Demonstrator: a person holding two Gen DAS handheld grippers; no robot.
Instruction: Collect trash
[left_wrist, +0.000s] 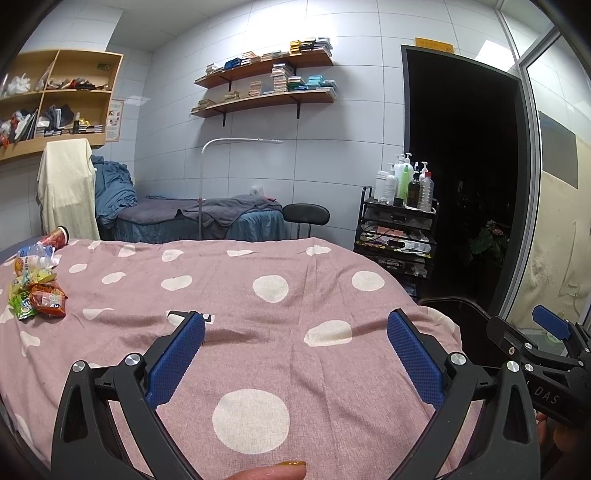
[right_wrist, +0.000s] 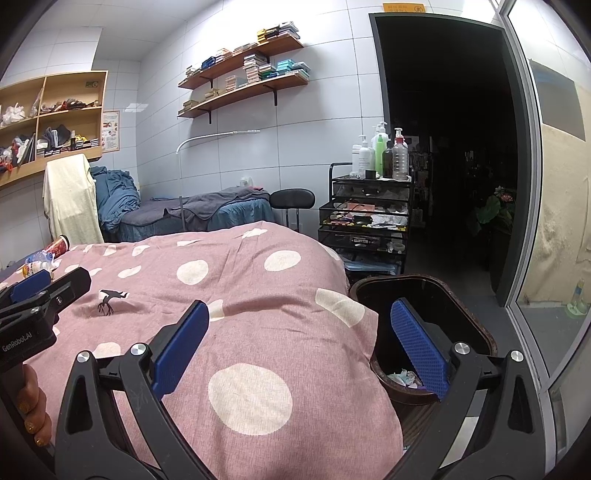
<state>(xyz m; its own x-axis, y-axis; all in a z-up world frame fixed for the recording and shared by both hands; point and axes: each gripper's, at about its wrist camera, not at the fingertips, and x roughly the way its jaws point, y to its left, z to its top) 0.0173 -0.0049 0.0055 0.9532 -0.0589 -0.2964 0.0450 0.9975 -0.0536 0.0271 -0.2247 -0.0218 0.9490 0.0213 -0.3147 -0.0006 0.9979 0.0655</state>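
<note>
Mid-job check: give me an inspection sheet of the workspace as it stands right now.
Surface: pink polka-dot bedspread, wrinkled, mostly bare.
Job's things: snack wrappers, plastic bottle and red cup piled at the far left; dark trash bin off the bed's right edge, some scraps inside.
Clutter: nothing seen apart from that pile.
Grippers: left gripper and right gripper both open, empty.
Cables: nothing seen.
Surroundings: bottle-topped cart, wall shelves, second bed, dark doorway.

"GenRobot.AI" is printed in white on the black body of the left gripper (right_wrist: 31, 295). The letters "DAS" are seen on the body of the right gripper (left_wrist: 554, 332). Other signs and labels cannot be read.
</note>
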